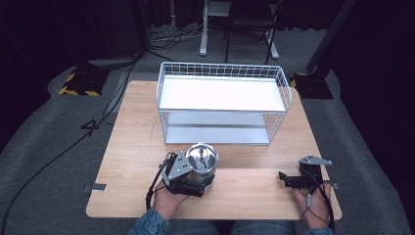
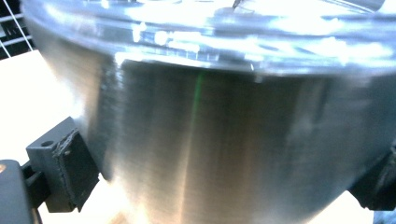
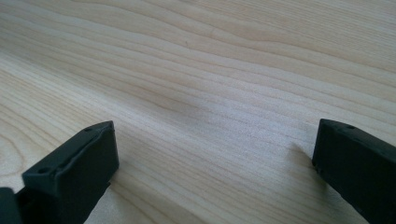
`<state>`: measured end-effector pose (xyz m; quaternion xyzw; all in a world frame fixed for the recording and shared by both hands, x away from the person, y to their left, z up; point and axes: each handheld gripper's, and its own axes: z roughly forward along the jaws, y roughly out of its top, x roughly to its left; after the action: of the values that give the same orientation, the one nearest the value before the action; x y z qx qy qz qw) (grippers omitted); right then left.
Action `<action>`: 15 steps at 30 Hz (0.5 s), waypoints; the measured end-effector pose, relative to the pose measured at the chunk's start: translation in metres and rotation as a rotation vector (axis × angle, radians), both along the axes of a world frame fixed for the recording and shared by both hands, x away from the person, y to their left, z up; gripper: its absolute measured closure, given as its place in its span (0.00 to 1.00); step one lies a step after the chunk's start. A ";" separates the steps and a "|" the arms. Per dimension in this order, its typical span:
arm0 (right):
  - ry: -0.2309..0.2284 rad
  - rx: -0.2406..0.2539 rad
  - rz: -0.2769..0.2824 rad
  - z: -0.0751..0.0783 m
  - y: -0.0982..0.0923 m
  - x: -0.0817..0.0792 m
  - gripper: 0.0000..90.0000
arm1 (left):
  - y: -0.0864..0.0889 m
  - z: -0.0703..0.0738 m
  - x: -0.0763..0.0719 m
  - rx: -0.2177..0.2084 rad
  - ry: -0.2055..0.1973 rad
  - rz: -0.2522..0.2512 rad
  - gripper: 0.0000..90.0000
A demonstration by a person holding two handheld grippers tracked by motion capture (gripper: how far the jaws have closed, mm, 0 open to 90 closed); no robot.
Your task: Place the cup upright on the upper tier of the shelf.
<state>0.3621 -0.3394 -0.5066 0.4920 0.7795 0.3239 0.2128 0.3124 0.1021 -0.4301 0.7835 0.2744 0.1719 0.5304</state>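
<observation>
A shiny steel pot (image 1: 202, 163) with a clear glass lid stands at the front middle of the wooden table (image 1: 132, 147). My left gripper (image 1: 192, 182) reaches it from the near side. In the left gripper view the pot's brushed wall (image 2: 210, 140) spans the gap between both jaws, and the left pad (image 2: 70, 170) presses against it. My right gripper (image 1: 286, 178) lies low at the table's front right, pointing left. Its jaws stand wide open over bare wood (image 3: 215, 107) with nothing between them.
A white wire rack (image 1: 222, 105) with two shelves stands at the back of the table, just behind the pot. Bare wood lies between the two grippers. Cables run across the grey floor (image 1: 58, 127) at the left.
</observation>
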 end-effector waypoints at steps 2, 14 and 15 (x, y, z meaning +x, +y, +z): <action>0.000 0.000 0.000 0.000 0.000 0.000 0.00 | 0.000 0.004 0.001 -0.004 -0.003 -0.001 0.04; 0.001 -0.002 -0.007 0.000 0.001 0.000 0.00 | -0.004 0.046 0.013 0.006 -0.003 -0.038 0.04; 0.001 -0.001 -0.007 0.000 0.001 0.000 0.00 | -0.004 0.049 0.014 0.003 -0.003 -0.040 0.04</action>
<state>0.3622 -0.3384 -0.5066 0.4947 0.7782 0.3224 0.2139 0.3265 0.0979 -0.3811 0.7895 0.2577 0.1628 0.5328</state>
